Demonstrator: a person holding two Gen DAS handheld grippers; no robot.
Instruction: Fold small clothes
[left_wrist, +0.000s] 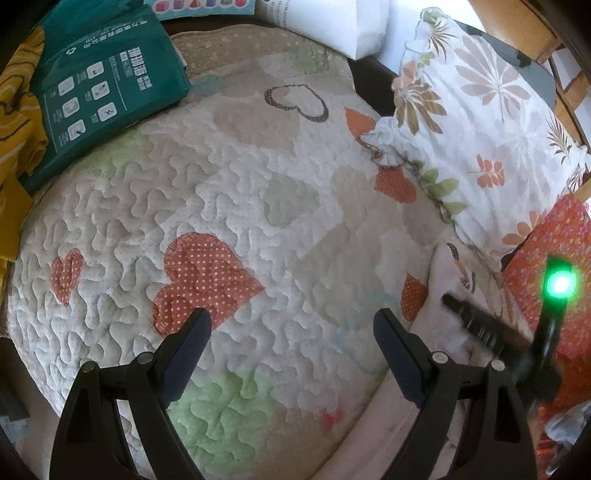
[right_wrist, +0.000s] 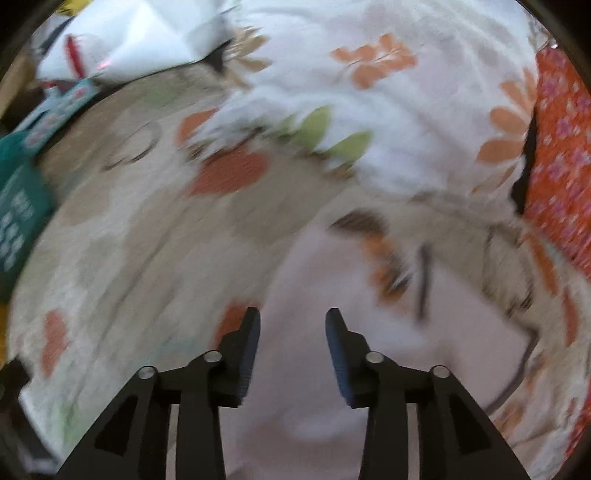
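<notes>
While both tongs point steeply down at the bed, neither one grips anything: the left gripper (left_wrist: 291, 325) hangs with its jaws spread wide over the quilted heart-print cover (left_wrist: 229, 206), and the right gripper (right_wrist: 292, 325) stands about half open with nothing pressed between its pads. Just under the right gripper lies the task's piece, a small pale pink garment (right_wrist: 332, 332) with a printed figure on it, spread on the cover near the bed's right side; the right wrist view is smeared, so its edges and folds cannot be read well. To do this step well, I judge the right gripper should settle first, then pinch a single edge or corner of the garment without catching the cover beneath, while the left gripper comes across to pin the opposite edge. Farther off, a floral pillow (left_wrist: 480, 129) rests beside an orange flowered cloth (left_wrist: 546, 258), and a green packet (left_wrist: 107, 92) lies at the far left. No basket or box shows in either view.
</notes>
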